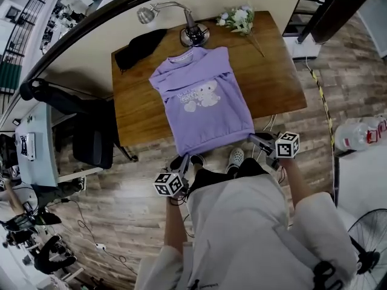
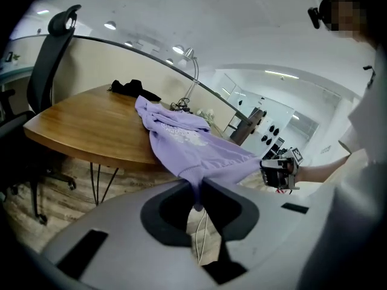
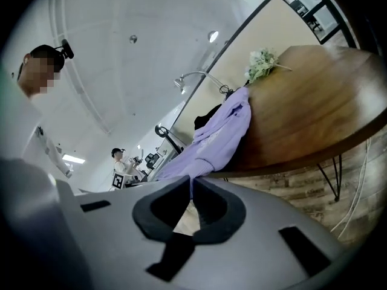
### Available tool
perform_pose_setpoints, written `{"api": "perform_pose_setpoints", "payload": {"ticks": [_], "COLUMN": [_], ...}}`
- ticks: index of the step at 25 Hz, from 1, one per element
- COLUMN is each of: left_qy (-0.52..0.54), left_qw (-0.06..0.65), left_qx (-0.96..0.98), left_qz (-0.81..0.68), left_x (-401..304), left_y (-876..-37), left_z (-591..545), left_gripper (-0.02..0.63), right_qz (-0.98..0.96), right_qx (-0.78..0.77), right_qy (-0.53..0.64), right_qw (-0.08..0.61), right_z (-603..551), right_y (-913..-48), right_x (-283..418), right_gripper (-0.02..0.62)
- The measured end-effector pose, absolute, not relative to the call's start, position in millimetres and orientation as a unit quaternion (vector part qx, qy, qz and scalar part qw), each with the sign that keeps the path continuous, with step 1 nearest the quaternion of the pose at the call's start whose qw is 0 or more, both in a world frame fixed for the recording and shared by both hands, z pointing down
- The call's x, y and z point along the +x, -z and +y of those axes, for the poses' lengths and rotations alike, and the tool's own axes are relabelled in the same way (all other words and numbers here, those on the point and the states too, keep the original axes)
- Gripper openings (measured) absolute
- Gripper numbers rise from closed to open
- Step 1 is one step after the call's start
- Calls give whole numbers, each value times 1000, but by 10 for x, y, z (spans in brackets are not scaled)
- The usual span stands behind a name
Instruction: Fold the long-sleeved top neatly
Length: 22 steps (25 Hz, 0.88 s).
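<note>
Plainly, the purple long-sleeved top (image 1: 202,101) lies flat and face up on the wooden table (image 1: 275,71), its long axis running from the collar at the table's far side, just beside the lamp (image 1: 192,34), to the hem, which spills over the table's near edge toward the person. Both tools sit at that near edge. The left gripper (image 2: 198,185) has its jaws pressed together on the hem's left corner, and the right gripper (image 3: 191,183) pinches the right corner in the same way, so the hem is strung between them just off the table's edge. The garment therefore lies straight ahead of both sets of fingers, and neither hand is nearer than the other. As I judge it, the coming fold means carrying the hem away along that long axis toward the collar, with the two corners kept level. White lettering arcs above a pale cartoon animal and a heart on the chest, but it is too small to read. No brand label shows.
</note>
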<state>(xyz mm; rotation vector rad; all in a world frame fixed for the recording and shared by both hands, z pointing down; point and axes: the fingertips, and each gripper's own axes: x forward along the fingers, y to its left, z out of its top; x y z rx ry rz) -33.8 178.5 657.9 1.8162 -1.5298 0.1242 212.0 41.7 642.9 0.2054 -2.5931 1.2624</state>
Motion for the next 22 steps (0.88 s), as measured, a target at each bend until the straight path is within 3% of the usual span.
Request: {"api": "perform_pose_setpoints", "payload": {"ticks": [16,22], "left_qy": [-52,-39], "left_qw": [339,307], "left_qx": [709,728], "left_qz": [-616,-612], "left_x": [-73,-164], "left_y": [-6187,-5881], "left_z": [2274,2050], "left_gripper": [58,58], "right_qz": [-906,-916], "right_qx": [0,-13], "right_qy": [-400,-389], "right_qw": [134,94], "right_z": [889,640], "right_y": [-6128,-5838], "right_x": [2412,2285], "right_gripper": [21,21]}}
